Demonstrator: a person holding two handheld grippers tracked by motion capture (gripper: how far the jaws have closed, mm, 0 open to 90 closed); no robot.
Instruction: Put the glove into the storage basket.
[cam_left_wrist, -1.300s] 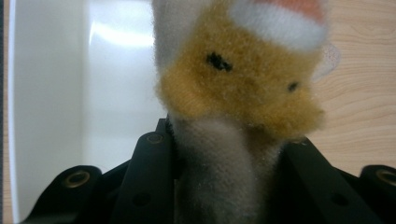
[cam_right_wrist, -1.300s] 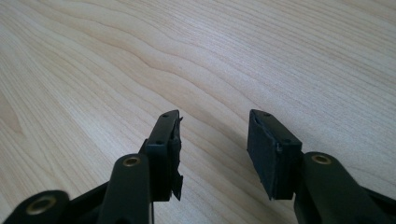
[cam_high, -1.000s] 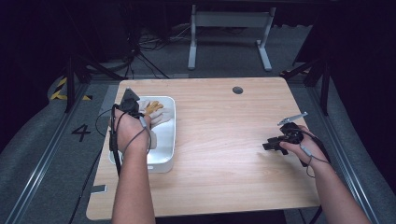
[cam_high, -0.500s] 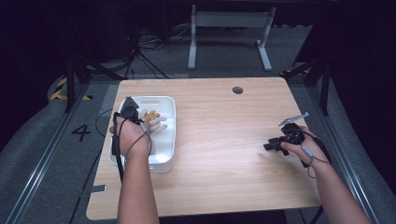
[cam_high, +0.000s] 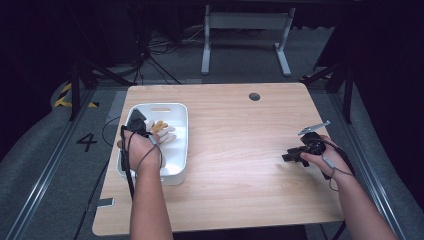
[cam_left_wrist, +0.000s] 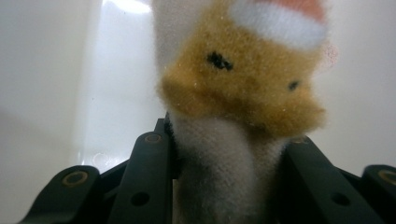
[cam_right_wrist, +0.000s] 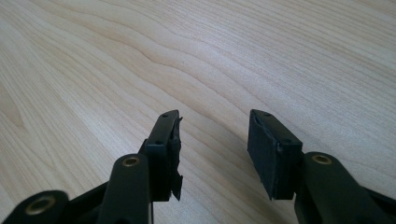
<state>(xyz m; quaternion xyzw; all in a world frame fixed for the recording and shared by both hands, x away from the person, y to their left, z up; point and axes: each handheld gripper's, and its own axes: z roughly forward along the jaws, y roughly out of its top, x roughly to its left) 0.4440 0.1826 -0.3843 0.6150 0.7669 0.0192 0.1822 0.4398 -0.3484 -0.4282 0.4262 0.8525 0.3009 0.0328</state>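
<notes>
A lab or recording studio, we think.
We see a wooden table (cam_high: 240, 150) ringed by black curtains, floor cables (cam_high: 150, 60), and a floor number "4" (cam_high: 86, 142).

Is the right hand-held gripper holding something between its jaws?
No, the right hand-held gripper has its jaws apart, with bare wooden table showing in the gap between them.

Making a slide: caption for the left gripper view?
Left gripper clamps a yellow-and-white plush toy inside the white bin.
</notes>
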